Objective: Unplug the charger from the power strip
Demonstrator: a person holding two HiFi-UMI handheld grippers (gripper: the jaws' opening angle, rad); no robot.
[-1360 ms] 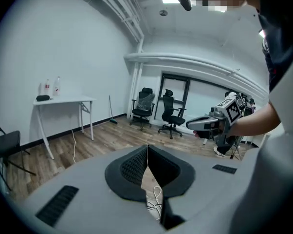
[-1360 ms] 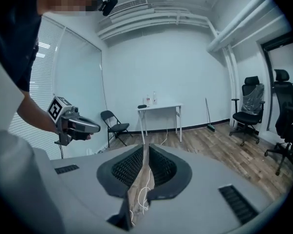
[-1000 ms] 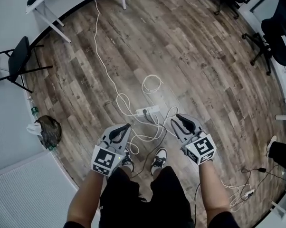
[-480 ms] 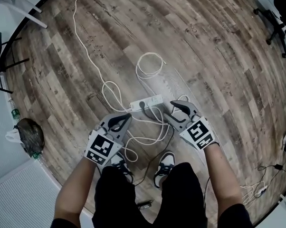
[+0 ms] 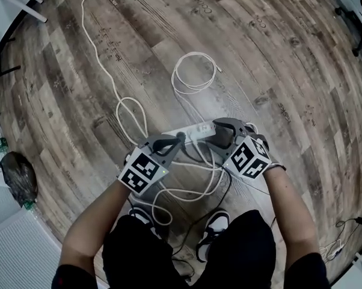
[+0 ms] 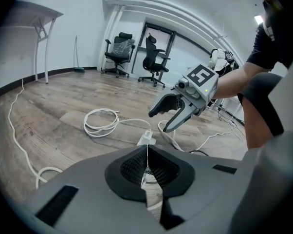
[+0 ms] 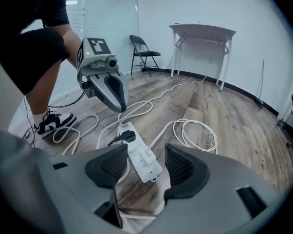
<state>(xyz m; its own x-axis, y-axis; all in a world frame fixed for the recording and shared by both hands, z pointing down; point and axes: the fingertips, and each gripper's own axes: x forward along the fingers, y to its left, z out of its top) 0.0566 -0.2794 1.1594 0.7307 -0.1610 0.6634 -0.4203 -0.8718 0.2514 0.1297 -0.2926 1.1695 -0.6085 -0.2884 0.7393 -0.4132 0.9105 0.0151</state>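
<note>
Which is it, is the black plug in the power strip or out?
In. The black plug sits pushed into the white power strip, cord trailing left.

the left gripper point(image 6: 147, 155) fills the bottom of the view, its dark ribbed pads pressed together with only a thin seam between them. just past its tips a white power strip point(image 6: 143, 142) lies on the wood floor point(image 6: 64, 101), with a white charger point(image 6: 148, 133) standing in it and a cable running off to a loose white coil point(image 6: 101, 123). above the strip hangs the right gripper point(image 6: 159, 122), its jaws opening with nothing between them. two office chairs point(image 6: 118, 52) stand by the far wall, and a white table point(image 6: 37, 16) stands at left.
</note>
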